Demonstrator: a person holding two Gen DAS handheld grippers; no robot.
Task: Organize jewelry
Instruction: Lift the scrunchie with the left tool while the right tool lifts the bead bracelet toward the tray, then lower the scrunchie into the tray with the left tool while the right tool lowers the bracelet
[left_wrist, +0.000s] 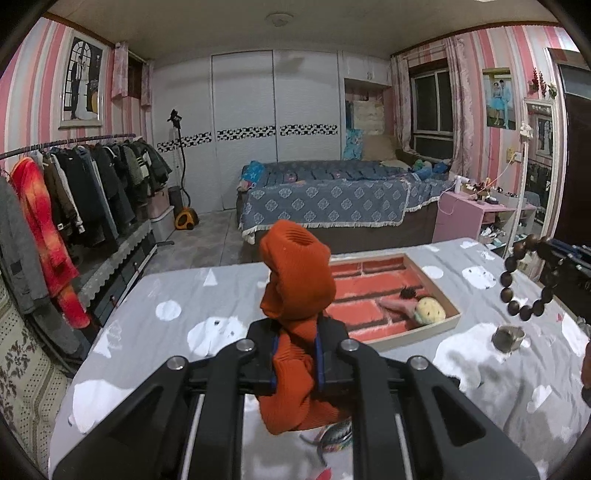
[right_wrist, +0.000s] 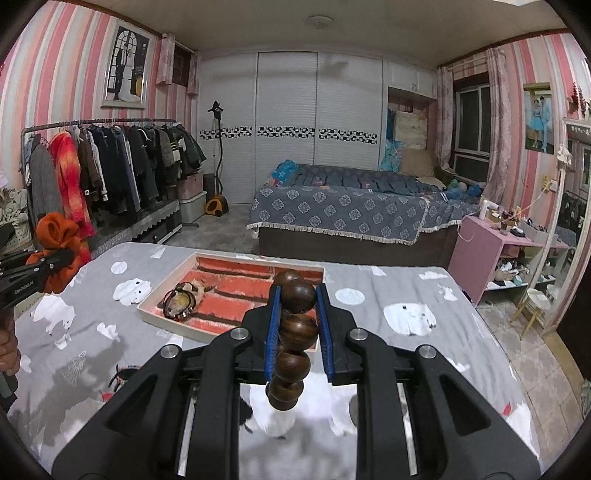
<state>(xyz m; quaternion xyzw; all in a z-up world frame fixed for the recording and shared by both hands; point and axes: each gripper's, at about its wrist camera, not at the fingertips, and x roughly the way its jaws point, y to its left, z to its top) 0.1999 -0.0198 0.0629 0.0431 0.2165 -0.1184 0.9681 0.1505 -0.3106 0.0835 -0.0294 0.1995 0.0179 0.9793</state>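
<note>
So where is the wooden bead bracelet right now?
The wooden bead bracelet is clamped in the right tool, held above the grey patterned table, just short of the red-lined tray; the left wrist view shows it at far right.

The grey patterned table cover lies bare to the right of the shallow tray and between the tray and the near edge; the tray's low wall rings its red floor; a small pile of hair ties and beads fills its near-left corner, the rest open; a small metal ring sits on the cover right of the tray.
</note>
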